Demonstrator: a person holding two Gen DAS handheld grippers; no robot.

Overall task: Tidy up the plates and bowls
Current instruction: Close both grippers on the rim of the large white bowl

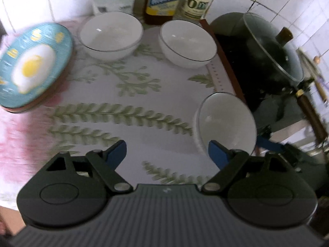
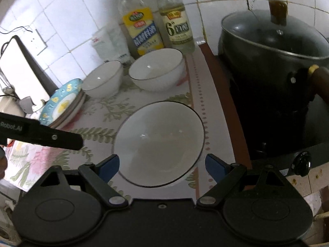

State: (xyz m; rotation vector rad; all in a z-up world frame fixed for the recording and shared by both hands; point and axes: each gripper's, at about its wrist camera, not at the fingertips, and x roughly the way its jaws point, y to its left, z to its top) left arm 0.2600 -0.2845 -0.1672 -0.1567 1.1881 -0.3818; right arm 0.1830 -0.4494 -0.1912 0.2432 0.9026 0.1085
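Three white bowls with thin dark rims stand on a fern-print cloth. The near bowl (image 2: pixel 159 142) sits just ahead of my open right gripper (image 2: pixel 162 165), between its blue fingertips but untouched; it shows at the right in the left wrist view (image 1: pixel 225 121). Two more bowls stand at the back, one at left (image 1: pixel 111 34) (image 2: pixel 101 78) and one at right (image 1: pixel 188 43) (image 2: pixel 157 70). A blue plate with a fried-egg design (image 1: pixel 34 65) (image 2: pixel 61 103) tops a short plate stack at the left. My left gripper (image 1: pixel 167 154) is open and empty over the cloth.
A dark pot with a glass lid (image 2: pixel 275 47) (image 1: pixel 263 55) sits on a stove at the right. Two bottles (image 2: pixel 141 30) (image 2: pixel 176 22) and a white bag (image 2: pixel 111 45) stand by the tiled wall. The left gripper's arm (image 2: pixel 41 133) reaches in from the left.
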